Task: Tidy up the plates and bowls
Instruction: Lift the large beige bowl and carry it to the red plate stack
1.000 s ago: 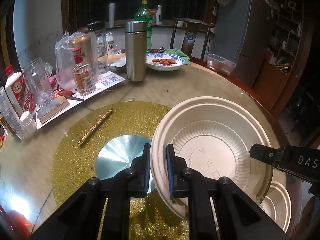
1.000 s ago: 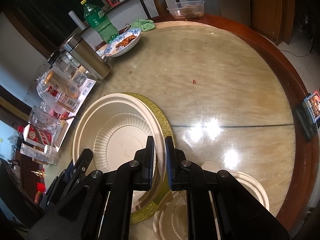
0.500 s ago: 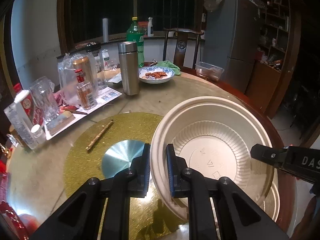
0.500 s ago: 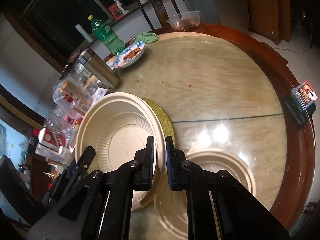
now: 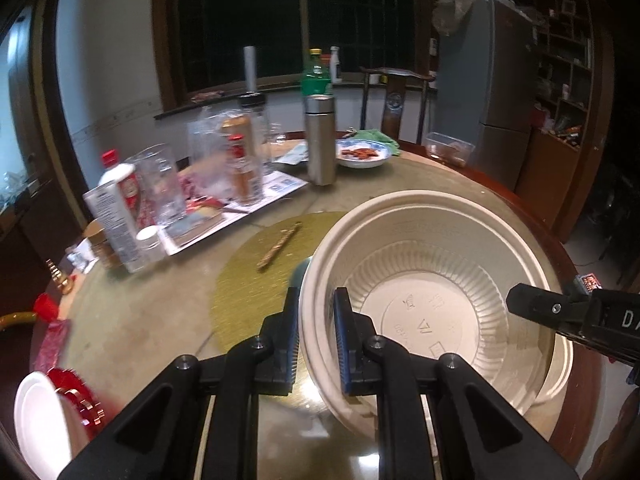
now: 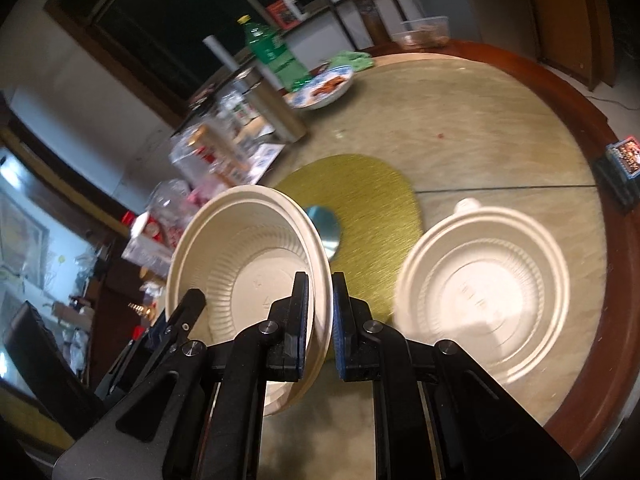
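A cream disposable bowl (image 5: 432,312) hangs tilted above the round table, held by two opposite sides of its rim. My left gripper (image 5: 316,320) is shut on the rim's left side. The right gripper (image 6: 320,308) is shut on the opposite side of the same bowl (image 6: 248,272). Each gripper also shows in the other's view: the right gripper's fingers (image 5: 560,312) at the far rim, the left gripper's fingers (image 6: 188,312) at the lower left. A second cream ribbed dish (image 6: 484,292) lies flat on the table, to the right of the held bowl.
A gold round mat (image 6: 372,192) with a silver centre lies mid-table. Behind it stand a steel flask (image 5: 320,140), a blue-and-white plate of food (image 5: 362,154), and bottles and glasses (image 5: 240,168) on the left. A white plate (image 5: 36,420) sits lower left, a small box (image 6: 622,164) at the table's edge.
Both grippers have risen and drawn back with the bowl between them. The second dish on the table, first half hidden under the bowl, now lies fully in sight.
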A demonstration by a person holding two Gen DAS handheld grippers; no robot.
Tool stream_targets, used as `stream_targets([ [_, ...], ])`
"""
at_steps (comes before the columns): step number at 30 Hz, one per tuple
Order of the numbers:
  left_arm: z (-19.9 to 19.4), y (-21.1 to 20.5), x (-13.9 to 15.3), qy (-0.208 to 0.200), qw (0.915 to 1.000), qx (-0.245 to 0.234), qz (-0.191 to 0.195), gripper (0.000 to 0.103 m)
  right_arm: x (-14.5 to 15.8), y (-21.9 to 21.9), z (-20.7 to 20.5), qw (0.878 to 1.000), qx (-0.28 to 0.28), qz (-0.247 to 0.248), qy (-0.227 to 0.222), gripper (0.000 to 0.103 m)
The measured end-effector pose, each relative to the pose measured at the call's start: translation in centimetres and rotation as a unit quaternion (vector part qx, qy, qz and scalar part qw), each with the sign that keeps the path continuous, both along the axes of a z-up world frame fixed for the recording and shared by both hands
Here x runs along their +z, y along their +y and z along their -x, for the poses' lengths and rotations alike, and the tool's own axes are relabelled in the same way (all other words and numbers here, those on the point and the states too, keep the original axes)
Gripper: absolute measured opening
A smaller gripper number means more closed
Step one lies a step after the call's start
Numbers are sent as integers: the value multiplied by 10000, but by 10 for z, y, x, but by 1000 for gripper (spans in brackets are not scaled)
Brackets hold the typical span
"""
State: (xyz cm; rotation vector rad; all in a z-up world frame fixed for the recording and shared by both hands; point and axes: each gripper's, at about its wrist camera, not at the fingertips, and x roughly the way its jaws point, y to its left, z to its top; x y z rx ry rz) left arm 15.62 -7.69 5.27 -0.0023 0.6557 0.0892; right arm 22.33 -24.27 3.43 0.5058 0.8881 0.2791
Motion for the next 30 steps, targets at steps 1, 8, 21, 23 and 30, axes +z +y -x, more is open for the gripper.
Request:
stream_targets([
  [1, 4, 5, 1, -13, 10000, 47, 0, 14, 1, 6, 4, 10000, 70, -24, -24, 11],
  [8, 40, 64, 0, -44, 9986, 522, 35, 14, -4, 70, 26, 9977, 662, -103, -68, 11],
  [21, 113, 196, -1, -80, 9843, 1728, 348, 14, -16, 221, 52, 9779, 2086, -155, -10, 11],
  [23, 125, 212, -2, -104, 9810, 1904, 359, 14, -18, 241, 56, 9735, 2282, -146, 23, 11],
  [30, 161, 248, -5, -187, 9725, 2291, 363, 14, -21, 299, 73, 9582, 2861, -31, 0, 11],
])
